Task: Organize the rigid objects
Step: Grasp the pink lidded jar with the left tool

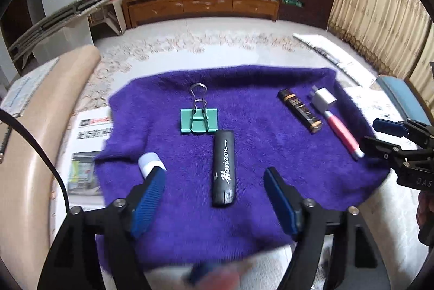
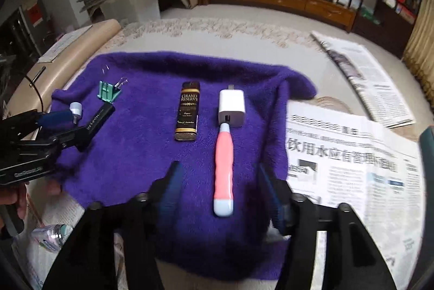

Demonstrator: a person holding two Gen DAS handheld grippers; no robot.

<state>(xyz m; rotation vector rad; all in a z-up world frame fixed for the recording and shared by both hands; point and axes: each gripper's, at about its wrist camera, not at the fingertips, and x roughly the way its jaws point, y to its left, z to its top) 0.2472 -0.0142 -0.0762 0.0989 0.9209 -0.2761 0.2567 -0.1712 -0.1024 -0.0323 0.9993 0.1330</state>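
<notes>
Now the left hand-held gripper point(image 1: 214, 188) is hovering with its blue-padded fingers point(image 1: 150, 199) spread apart, gripping nothing, over the near end of a black stick-shaped device lettered "Horizon" point(image 1: 224, 171). Just beyond it, a mint-green metal binder clip point(image 1: 198, 120) is standing on the fuzzy purple cloth point(image 1: 162, 105), and a small white cylinder point(image 1: 149, 162) is lying just beside the left finger. Further right, the right hand-held gripper point(image 2: 218, 191) is also hanging with its fingers apart, straddling the near end of a pink and pale-blue plastic handle point(image 2: 223, 170). At its far tip, a white cube-shaped USB charger point(image 2: 231, 107) is touching it. Left of those, a dark rectangular box with gold lettering point(image 2: 188, 114) is lying flat. Printed newspapers point(image 2: 341, 154) are spreading right of the cloth.
</notes>
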